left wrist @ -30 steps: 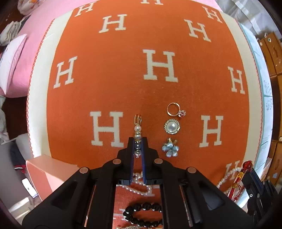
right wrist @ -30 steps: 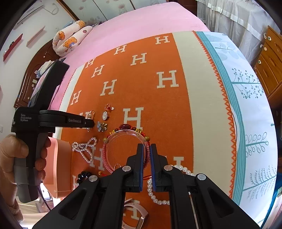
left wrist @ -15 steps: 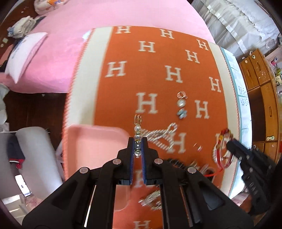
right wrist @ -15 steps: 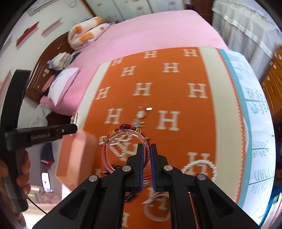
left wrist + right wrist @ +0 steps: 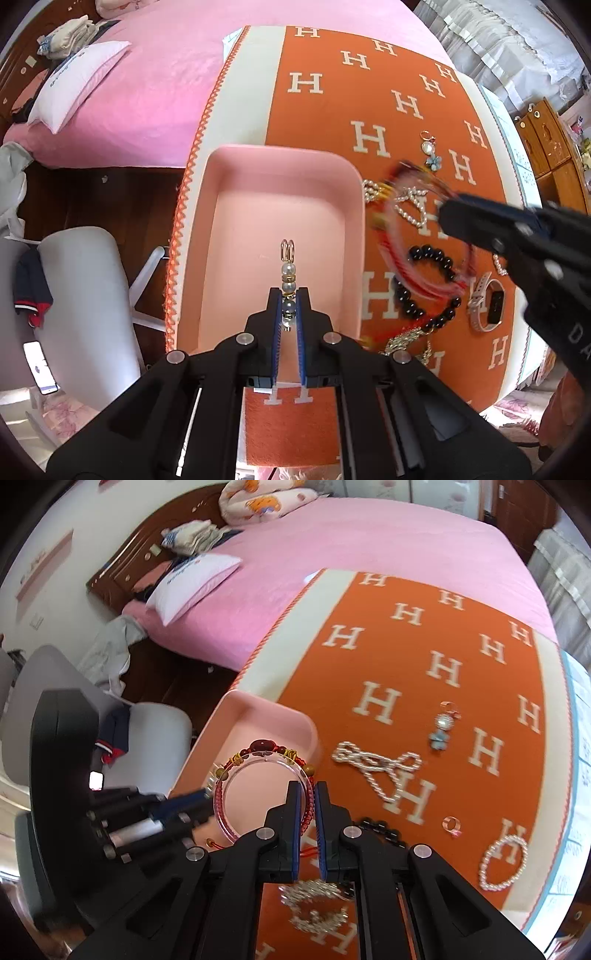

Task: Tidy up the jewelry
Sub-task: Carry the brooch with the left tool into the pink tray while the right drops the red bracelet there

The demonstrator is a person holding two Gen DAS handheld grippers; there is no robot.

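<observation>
My left gripper (image 5: 288, 295) is shut on a pearl drop earring (image 5: 287, 275), which sticks out over the inside of a pink tray (image 5: 284, 162). My right gripper (image 5: 306, 786) is shut on a clear bangle with a red cord bracelet (image 5: 258, 755), held above the near end of the pink tray (image 5: 240, 705). In the left wrist view the right gripper (image 5: 443, 216) comes in blurred from the right with the bangle (image 5: 402, 254). The left gripper (image 5: 205, 794) shows at the left of the right wrist view.
On the orange H-patterned blanket (image 5: 369, 92) lie a black bead bracelet (image 5: 424, 280), a pearl necklace (image 5: 376, 766), a pearl bracelet (image 5: 502, 864), a watch (image 5: 487, 302), a flower earring (image 5: 433, 160) and silver chains (image 5: 317, 904). A grey chair (image 5: 85, 295) stands left of the bed.
Both grippers have swung left and risen, from over the blanket's jewelry to over the pink tray, each still holding its piece. The right gripper has rolled.
</observation>
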